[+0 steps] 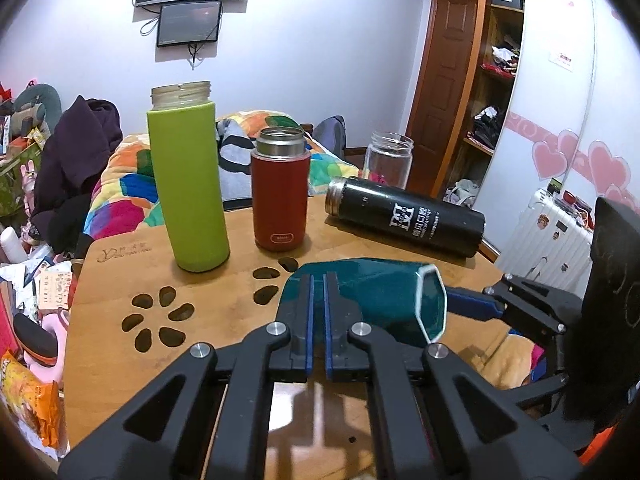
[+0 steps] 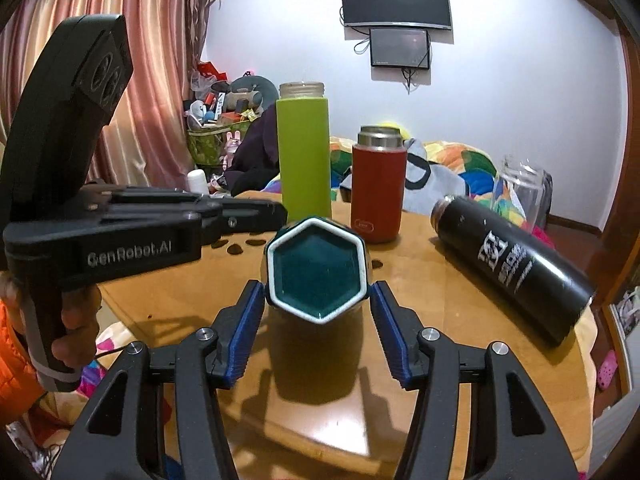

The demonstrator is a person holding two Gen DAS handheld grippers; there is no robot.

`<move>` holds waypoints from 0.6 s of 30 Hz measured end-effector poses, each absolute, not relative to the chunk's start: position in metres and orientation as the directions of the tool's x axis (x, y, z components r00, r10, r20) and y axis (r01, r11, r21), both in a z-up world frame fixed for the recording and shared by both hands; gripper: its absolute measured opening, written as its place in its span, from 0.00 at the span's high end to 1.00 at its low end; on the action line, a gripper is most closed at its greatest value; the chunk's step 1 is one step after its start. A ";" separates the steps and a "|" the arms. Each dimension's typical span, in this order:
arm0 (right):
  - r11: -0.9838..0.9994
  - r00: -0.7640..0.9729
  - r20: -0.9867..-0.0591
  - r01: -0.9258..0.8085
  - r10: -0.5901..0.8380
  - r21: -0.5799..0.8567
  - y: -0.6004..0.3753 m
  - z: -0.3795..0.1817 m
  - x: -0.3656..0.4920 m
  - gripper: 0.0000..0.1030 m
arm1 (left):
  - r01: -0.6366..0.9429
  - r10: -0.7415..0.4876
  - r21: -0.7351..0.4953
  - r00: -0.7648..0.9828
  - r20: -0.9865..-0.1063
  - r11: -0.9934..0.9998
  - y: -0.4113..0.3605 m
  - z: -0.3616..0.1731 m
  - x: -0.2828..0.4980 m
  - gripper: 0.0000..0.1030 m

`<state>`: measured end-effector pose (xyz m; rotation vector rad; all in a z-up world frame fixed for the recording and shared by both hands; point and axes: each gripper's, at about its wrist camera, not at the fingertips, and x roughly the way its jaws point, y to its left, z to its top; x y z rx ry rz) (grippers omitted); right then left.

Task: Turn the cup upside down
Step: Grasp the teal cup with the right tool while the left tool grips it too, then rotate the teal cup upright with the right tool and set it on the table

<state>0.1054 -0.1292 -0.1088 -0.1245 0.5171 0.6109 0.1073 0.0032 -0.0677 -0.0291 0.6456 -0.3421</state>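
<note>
A dark teal hexagonal cup (image 1: 380, 296) with a white rim is tipped on its side just above the wooden table (image 1: 240, 280), mouth facing the right gripper. In the right wrist view the cup (image 2: 318, 268) shows its open mouth. My left gripper (image 1: 318, 280) has its jaws nearly together over the cup's base end; whether it pinches the cup is unclear. My right gripper (image 2: 318, 292) is open, its blue pads (image 2: 250, 328) either side of the cup's mouth, apart from it.
A tall green bottle (image 1: 188, 184) and a red thermos (image 1: 280, 192) stand upright behind the cup. A black flask (image 1: 404, 216) lies on its side to the right, a clear glass jar (image 1: 388, 160) behind it. Flower-shaped cutouts (image 1: 160, 320) mark the table's left part.
</note>
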 end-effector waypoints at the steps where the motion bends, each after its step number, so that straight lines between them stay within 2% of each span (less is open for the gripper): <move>1: 0.817 0.700 -0.497 -0.576 0.513 0.032 -0.127 -0.108 0.106 0.50 | 0.301 -0.321 -0.135 0.745 -0.585 0.944 0.005 -0.068 0.109 0.98; 8: 0.811 0.703 -0.493 -0.585 0.512 0.007 -0.115 -0.102 0.118 0.52 | 0.274 -0.309 -0.151 0.747 -0.589 0.950 0.018 -0.076 0.120 0.99; 10: 0.809 0.703 -0.492 -0.588 0.513 0.002 -0.112 -0.102 0.121 0.57 | 0.264 -0.306 -0.160 0.747 -0.591 0.951 0.021 -0.079 0.123 0.99; 13: 0.798 0.695 -0.490 -0.602 0.526 0.001 -0.108 -0.101 0.124 0.60 | 0.265 -0.317 -0.177 0.741 -0.592 0.948 0.022 -0.084 0.127 1.00; 14: 0.785 0.678 -0.495 -0.620 0.543 0.012 -0.107 -0.102 0.125 0.65 | 0.263 -0.308 -0.164 0.746 -0.591 0.951 0.022 -0.084 0.127 1.00; 18: 0.781 0.677 -0.516 -0.624 0.524 -0.026 -0.097 -0.108 0.122 0.65 | 0.268 -0.313 -0.166 0.750 -0.583 0.949 0.020 -0.082 0.124 1.00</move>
